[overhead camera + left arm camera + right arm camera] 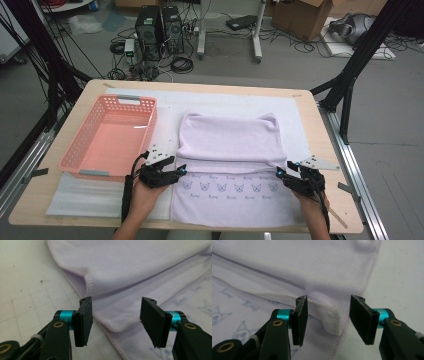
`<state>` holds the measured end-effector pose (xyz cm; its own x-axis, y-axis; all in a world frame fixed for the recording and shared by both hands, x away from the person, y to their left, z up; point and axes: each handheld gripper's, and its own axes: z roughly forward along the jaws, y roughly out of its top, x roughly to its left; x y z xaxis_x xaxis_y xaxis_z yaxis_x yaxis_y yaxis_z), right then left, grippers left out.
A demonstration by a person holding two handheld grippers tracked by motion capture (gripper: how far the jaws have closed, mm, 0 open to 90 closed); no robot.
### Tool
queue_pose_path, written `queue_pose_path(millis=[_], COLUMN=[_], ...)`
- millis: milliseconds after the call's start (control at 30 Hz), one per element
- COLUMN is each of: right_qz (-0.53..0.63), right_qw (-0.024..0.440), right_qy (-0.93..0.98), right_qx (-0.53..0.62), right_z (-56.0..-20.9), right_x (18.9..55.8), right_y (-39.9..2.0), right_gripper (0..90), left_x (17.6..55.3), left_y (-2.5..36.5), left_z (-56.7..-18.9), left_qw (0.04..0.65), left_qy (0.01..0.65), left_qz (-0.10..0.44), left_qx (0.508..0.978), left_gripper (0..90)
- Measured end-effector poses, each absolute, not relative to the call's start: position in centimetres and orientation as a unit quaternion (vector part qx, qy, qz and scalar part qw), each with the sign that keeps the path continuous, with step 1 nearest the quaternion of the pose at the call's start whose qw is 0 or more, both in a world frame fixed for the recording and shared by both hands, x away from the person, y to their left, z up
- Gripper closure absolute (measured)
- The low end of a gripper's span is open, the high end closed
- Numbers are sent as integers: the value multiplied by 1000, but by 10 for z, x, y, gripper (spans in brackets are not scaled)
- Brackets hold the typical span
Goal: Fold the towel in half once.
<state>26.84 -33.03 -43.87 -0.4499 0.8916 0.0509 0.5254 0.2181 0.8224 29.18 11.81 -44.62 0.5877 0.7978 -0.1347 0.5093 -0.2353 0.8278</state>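
I hold my left gripper (182, 171) at the left end of the towel's (230, 135) folded-over edge, its jaws apart with the folded corner lying loose between them. My right gripper (280, 174) sits at the right end of that edge, jaws likewise apart around the other corner without pinching it. The lilac towel lies flat on the white mat (300, 115), just beside the pink basket (107, 137).

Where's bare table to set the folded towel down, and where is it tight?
Free: the white mat strip beyond the towel, the mat corner in front of the pink basket, and the basket's bare inside. Tight: between basket and towel, where the left gripper sits, and by the right gripper.
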Motion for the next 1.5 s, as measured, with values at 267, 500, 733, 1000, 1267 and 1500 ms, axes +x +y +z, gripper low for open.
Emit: queue_pose_path(millis=[267, 500, 733, 1000, 1267, 1500], right_qz=[389, 407, 414, 416, 406, 404], right_qw=[206, 204, 200, 193, 191, 185], right_qy=[780, 783, 786, 786, 800, 803], right_qx=[444, 425, 413, 415, 397, 397], right_z=[-448, -439, -436, -431, -433, -434], right_x=[268, 251, 233, 215, 193, 178], right_y=[-330, -337, -345, -347, -348, -354], right_gripper=[834, 836, 834, 835, 836, 835], left_x=[292, 274, 252, 225, 203, 183], left_y=[105, 114, 120, 128, 130, 127], left_z=[-449, -438, -428, -430, -434, -434], left_qw=[417, 460, 490, 504, 508, 514], left_qy=[409, 393, 382, 372, 357, 333], left_qz=[183, 170, 155, 137, 130, 116], left_qx=[791, 778, 768, 768, 773, 782], left_gripper=[806, 844, 848, 849, 849, 844])
